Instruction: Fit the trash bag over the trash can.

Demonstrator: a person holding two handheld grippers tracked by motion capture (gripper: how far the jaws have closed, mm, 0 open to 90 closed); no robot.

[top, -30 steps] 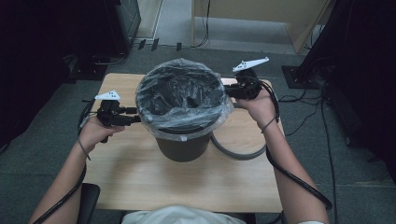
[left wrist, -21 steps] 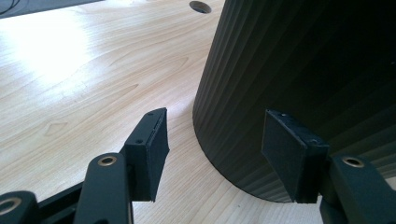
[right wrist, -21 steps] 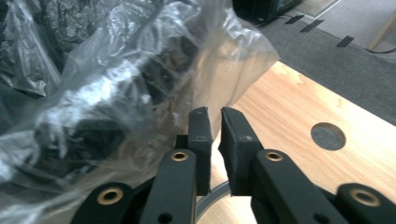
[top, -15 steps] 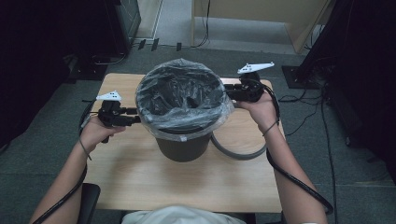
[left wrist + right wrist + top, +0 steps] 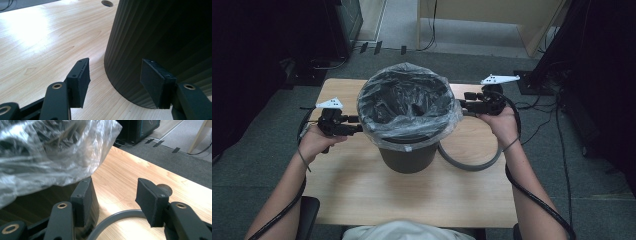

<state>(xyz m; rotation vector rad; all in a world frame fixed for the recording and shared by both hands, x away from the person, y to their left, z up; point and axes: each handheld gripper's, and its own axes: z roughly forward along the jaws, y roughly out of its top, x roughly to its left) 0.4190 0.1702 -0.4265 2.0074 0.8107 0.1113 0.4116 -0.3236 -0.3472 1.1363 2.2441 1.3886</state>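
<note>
The right gripper (image 5: 112,202) has just been opening its jaws, and nothing sits between them — only the wooden table (image 5: 130,177) shows through the gap. The clear plastic liner (image 5: 50,152) drapes over the dark bin (image 5: 30,202) by the left jaw — a grey ring (image 5: 117,216) lies below.

Bin (image 5: 160,45): dark plastic, fine vertical ribbing, matt. Liner bag (image 5: 409,107): thin clear plastic film, crinkled, glossy. Table (image 5: 362,190): light wood-grain laminate, smooth, slight sheen. Ring (image 5: 472,165): grey plastic, smooth. Jaw pads: black, matt.
</note>
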